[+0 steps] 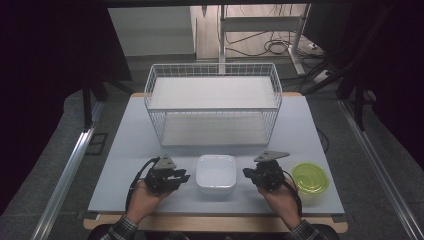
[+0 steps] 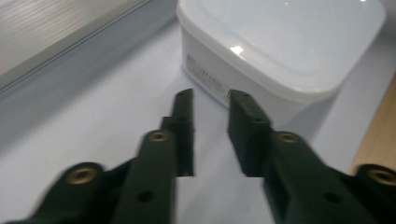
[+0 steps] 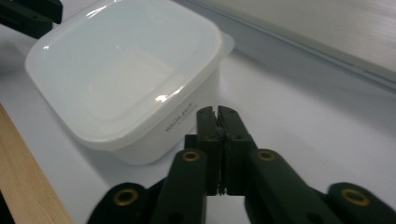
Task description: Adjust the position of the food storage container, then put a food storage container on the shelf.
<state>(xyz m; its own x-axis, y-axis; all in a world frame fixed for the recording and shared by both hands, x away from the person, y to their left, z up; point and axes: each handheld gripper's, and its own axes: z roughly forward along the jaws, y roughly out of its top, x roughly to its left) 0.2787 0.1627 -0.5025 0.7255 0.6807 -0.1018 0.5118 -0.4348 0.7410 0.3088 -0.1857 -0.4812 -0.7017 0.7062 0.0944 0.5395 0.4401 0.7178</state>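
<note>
As a person's two hands rest at the near edge of a pale tabletop (image 1: 125, 145) in the high view, the left gripper (image 1: 183, 176) and the right gripper (image 1: 247, 173) flank a white lidded container (image 1: 216, 173), each set of fingers pointing inward toward it. The container sits between the two sets of fingers, just beside both. A round container with a yellow-green lid (image 1: 310, 178) stands behind the right gripper, on the side away from its fingers. Beyond the fingers, farther up the tabletop, a white wire basket (image 1: 150, 87) with two levels stands well apart from both grippers.

In the left gripper view, the left gripper (image 2: 211, 96) has its fingers (image 2: 184, 121) set a narrow gap apart, holding nothing. The white lidded container (image 2: 280, 42) lies directly ahead of the tips, with its printed side wall facing them; whether the tips touch that wall cannot be told.

In the right gripper view, the right gripper (image 3: 217, 112) has its fingers (image 3: 206, 135) pressed together, nothing between them. The white lidded container (image 3: 126, 70) sits ahead and to the left of the tips, close by but apart, small print visible on its near wall. A wooden edge (image 3: 23, 177) of the tabletop runs along the lower left.
</note>
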